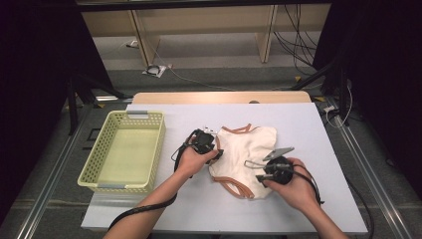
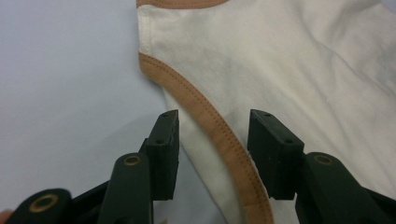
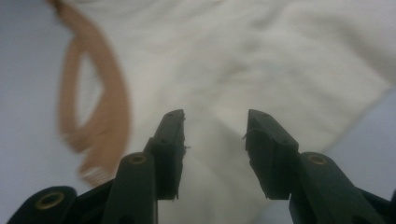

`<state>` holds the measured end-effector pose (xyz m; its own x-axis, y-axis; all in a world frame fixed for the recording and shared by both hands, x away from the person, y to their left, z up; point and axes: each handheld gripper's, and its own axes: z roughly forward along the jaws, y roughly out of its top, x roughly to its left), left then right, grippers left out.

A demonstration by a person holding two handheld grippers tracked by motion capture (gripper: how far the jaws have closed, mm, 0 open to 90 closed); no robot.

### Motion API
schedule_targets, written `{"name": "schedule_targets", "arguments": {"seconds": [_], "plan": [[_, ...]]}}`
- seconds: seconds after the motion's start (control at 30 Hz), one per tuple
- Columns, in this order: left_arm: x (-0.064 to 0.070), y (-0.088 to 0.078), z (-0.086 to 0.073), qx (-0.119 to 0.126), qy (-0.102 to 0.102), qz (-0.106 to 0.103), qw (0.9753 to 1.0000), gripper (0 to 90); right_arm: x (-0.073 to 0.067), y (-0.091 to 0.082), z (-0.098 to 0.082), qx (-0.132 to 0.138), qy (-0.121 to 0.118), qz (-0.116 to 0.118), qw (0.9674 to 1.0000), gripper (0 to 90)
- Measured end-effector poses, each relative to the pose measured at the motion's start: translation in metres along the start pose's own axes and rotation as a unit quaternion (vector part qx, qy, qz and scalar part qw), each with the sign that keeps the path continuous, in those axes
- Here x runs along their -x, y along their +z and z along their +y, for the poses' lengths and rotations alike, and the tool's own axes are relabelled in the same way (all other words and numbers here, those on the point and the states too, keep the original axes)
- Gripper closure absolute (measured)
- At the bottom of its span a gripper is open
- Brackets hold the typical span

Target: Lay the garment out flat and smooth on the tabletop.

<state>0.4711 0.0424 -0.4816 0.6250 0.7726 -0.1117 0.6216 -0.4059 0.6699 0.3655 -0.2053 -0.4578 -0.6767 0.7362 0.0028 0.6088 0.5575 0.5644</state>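
A cream sleeveless garment with orange-brown trim lies crumpled on the pale table. My left gripper rests at the garment's left edge. In the left gripper view its jaws stand apart, and the orange trim runs flat between them without being pinched. My right gripper hovers over the garment's lower right part. In the blurred right gripper view its jaws are open above the cream cloth, with a loop of trim off to the left.
A pale yellow plastic basket with nothing in it stands on the table to the left of the garment. Beyond the table's far edge lie a wooden strip, cables and the floor. Black cables trail from both grippers along the forearms.
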Motion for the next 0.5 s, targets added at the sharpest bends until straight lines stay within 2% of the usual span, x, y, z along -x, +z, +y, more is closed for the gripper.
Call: {"name": "schedule_targets", "arguments": {"seconds": [0.07, 0.17, 0.2, 0.23, 0.27, 0.33, 0.37, 0.43, 0.47, 0.5], "plan": [[0.002, 0.003, 0.000, -0.005, 0.003, 0.003, 1.0000, 55.4, -0.016, 0.001, -0.002, -0.004, -0.005, 0.019, 0.9998, 57.1], [0.004, 0.003, 0.002, -0.008, 0.006, 0.001, 1.0000, 57.9, -0.031, 0.004, -0.001, -0.006, -0.012, 0.053, 0.9985, 56.2], [0.004, 0.003, 0.002, -0.010, 0.008, 0.000, 0.9999, 60.1, -0.035, 0.007, -0.001, -0.009, -0.024, 0.055, 0.9982, 56.0], [0.005, 0.003, 0.003, -0.011, 0.007, -0.002, 0.9999, 62.3, -0.038, 0.009, 0.000, -0.009, -0.031, 0.054, 0.9980, 56.0], [0.006, 0.003, 0.003, -0.012, 0.007, -0.003, 0.9999, 64.5, -0.042, 0.011, 0.002, -0.019, -0.019, 0.059, 0.9979, 56.0], [0.007, 0.003, 0.003, -0.016, 0.009, -0.006, 0.9998, 68.8, -0.047, 0.018, 0.003, -0.020, -0.041, 0.054, 0.9975, 55.7], [0.008, 0.003, 0.003, -0.017, 0.009, -0.007, 0.9998, 70.6, -0.048, 0.019, 0.004, -0.023, -0.036, 0.053, 0.9977, 55.3], [0.009, 0.003, 0.003, -0.018, 0.007, -0.008, 0.9998, 73.7, -0.051, 0.021, 0.007, -0.023, -0.040, 0.041, 0.9981, 54.8], [0.009, 0.003, 0.003, -0.017, 0.004, -0.009, 0.9998, 75.2, -0.053, 0.023, 0.009, -0.028, -0.033, 0.037, 0.9984, 54.8], [0.010, 0.003, 0.003, -0.019, 0.004, -0.009, 0.9998, 76.8, -0.053, 0.024, 0.010, -0.028, -0.039, 0.032, 0.9983, 55.6]]}}
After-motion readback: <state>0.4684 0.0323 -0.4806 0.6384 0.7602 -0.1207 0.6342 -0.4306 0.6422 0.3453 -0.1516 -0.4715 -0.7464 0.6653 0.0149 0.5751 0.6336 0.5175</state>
